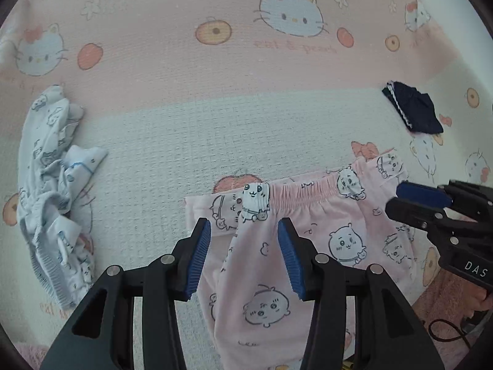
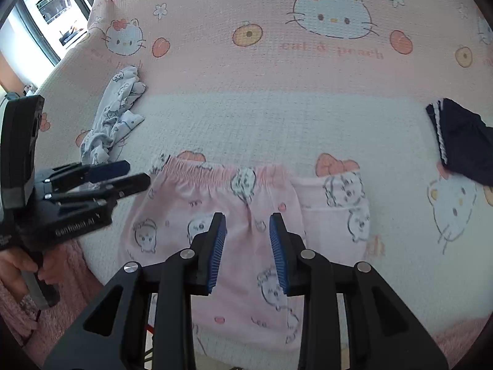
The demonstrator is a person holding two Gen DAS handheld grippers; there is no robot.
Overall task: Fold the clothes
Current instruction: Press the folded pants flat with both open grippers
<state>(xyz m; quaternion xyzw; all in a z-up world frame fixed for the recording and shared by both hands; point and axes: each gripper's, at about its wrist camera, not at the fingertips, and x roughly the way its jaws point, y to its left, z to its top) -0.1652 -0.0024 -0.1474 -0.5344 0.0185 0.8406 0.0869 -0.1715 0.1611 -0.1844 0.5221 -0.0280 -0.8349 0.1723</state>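
Nearest the lens in both wrist views: pale pink cotton pyjama trousers printed with small cartoon animals (image 1: pixel 271 265), elastic waistband (image 1: pixel 308 186) uppermost, lying at lower centre of each frame on a waffle-textured bed cover printed with cartoon cats and peaches (image 1: pixel 191 98); the legs run down off the bottom edge, so the hems are out of view. Left gripper (image 1: pixel 245 251) hangs over the cloth with blue ribbed pads spread, nothing between them. Right gripper (image 2: pixel 248 248) likewise spread above the seat of the trousers, not gripping. One trouser part appears doubled over along the waistband side, though how many layers I cannot tell. Judgement on handling: light, thin, limp knit; no stiffness, will drape and drag along the textured cover, layers likely to slip apart if only the top one is pinched. The gathered waistband is the thickest, firmest hold; its two ends look the best grasp points. Also present: a crumpled pale blue printed garment (image 1: pixel 52 191) at left of frame, and a folded navy garment with white trim (image 1: pixel 413 109) at right.
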